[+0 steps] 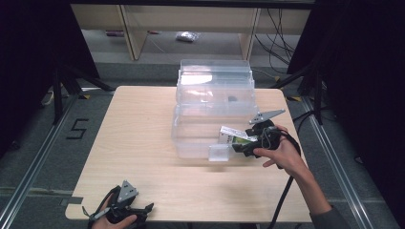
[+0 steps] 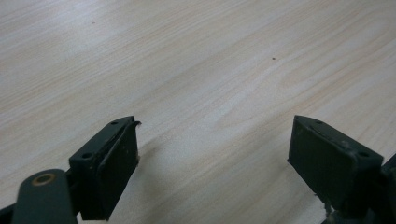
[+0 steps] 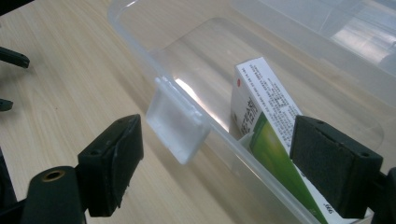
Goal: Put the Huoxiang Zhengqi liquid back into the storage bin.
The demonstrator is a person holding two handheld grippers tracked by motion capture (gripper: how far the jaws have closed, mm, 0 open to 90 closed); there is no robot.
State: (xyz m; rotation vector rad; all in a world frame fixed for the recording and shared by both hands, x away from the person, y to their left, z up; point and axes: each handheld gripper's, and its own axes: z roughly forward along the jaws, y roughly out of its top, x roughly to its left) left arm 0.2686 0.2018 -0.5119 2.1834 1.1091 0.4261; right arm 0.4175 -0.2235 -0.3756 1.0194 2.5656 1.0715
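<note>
My right gripper sits at the near right corner of the clear bin, its jaws spread wide with nothing clamped between them. In the right gripper view the box leans inside the bin, just behind the near wall, tilted with one end up. It is a slim carton, white on the upper faces with small dark print and a red mark near the top corner, and bright green lower down. The right jaw stands in front of its lower end; I cannot tell whether it touches. The bin's latch tab hangs off the rim between my jaws. The bin's lid stands open behind it.

My left gripper rests at the near left edge of the table, jaws wide apart over bare wood.
</note>
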